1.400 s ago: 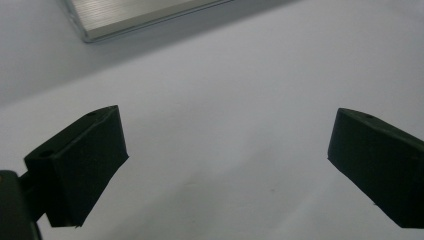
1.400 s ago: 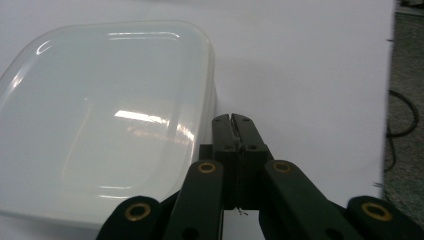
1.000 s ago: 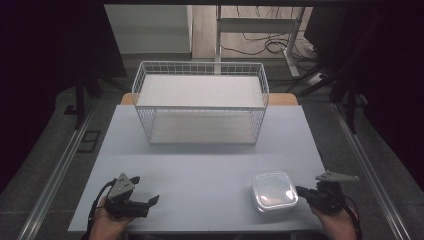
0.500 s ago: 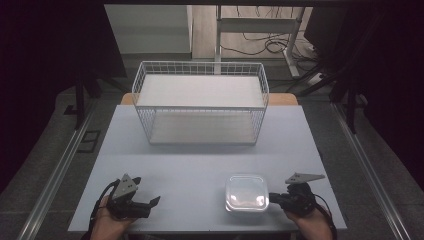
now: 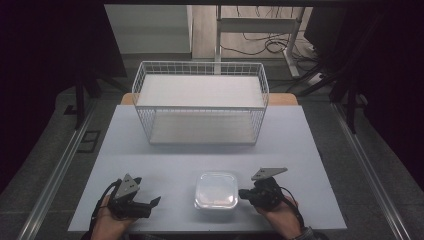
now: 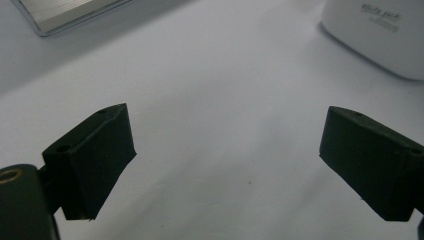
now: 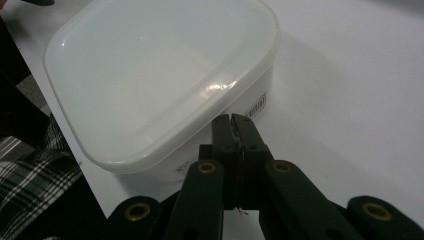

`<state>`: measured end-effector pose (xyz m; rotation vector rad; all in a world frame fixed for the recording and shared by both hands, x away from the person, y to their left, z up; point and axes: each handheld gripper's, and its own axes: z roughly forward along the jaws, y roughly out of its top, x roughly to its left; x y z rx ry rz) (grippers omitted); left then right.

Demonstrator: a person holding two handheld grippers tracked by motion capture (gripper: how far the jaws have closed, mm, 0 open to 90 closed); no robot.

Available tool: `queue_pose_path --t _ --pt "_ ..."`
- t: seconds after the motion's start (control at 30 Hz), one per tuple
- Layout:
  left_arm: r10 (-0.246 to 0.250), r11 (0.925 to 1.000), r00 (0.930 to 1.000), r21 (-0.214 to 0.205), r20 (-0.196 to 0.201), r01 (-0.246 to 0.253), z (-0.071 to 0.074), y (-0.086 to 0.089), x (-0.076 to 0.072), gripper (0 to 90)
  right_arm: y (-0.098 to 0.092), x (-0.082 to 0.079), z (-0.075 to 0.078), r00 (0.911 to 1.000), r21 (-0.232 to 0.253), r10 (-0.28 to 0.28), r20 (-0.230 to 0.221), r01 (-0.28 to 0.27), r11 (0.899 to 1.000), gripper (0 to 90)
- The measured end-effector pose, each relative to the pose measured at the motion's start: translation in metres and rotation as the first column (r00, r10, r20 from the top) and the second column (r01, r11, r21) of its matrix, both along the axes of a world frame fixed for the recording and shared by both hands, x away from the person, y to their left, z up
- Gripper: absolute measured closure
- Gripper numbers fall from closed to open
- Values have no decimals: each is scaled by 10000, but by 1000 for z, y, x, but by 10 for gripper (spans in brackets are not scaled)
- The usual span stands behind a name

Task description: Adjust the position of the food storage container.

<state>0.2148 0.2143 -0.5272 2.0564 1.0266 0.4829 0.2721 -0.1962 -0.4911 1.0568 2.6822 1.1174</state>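
A white square plastic container (image 5: 216, 190) with a translucent lid sits near the table's front edge, between my two hands. My right gripper (image 5: 242, 193) is shut, jaws pressed together with nothing between them. Its tips (image 7: 233, 120) rest against the container's (image 7: 160, 75) side wall just under the lid rim. My left gripper (image 5: 155, 201) lies at the front left, a hand's width from the container, pointing toward it. Its jaws (image 6: 225, 135) stand wide open over bare table, and the container's corner (image 6: 380, 35) shows beyond the far jaw.
A white wire basket (image 5: 200, 64) with a pale floor stands at the back middle of the grey table (image 5: 175, 155). A checked sleeve (image 7: 35, 185) shows near the table's front edge. Dark floor, rails and cables surround the table.
My right gripper has travelled left along the front edge, and the container has slid left ahead of its shut tips. The left gripper has stayed put.
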Motion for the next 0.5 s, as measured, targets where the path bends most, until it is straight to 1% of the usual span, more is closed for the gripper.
queue_pose_path --t 0.1,0.2,0.27,0.3,0.33,0.37,0.43,0.47,0.5 --pt "-20 10000 10000 48 0 20 0 -1 0 68 13 4 0 9997 -56 241 87 -240 9997 883" --pt "-58 9999 10000 107 -28 58 0 -2 0 69 25 6 -1 9984 -295 483 306 -474 9984 883" --pt "-75 9998 10000 183 -49 76 0 -3 0 72 24 6 -1 9976 -473 468 503 -444 9979 877" --pt "-81 9998 9999 201 -62 83 0 -3 0 75 21 6 -1 9973 -553 389 629 -355 9978 859" --pt "-81 9998 9999 201 -62 83 0 -3 0 82 16 6 0 9967 -599 255 766 -209 9980 836" --pt "-15 9997 10000 232 -67 17 0 -5 0 91 8 5 1 9947 -611 140 1019 -78 9981 791" --pt "-19 9997 9999 259 -116 22 0 -7 0 103 -4 3 2 9888 -762 -35 1490 150 9970 707" --pt "-11 9996 9999 296 -142 15 0 -8 0 108 -12 1 3 9832 -855 -147 1821 307 9959 639" --pt "-34 9995 9999 313 -169 40 0 -8 0 108 -17 0 2 9778 -820 -212 2083 391 9959 572"
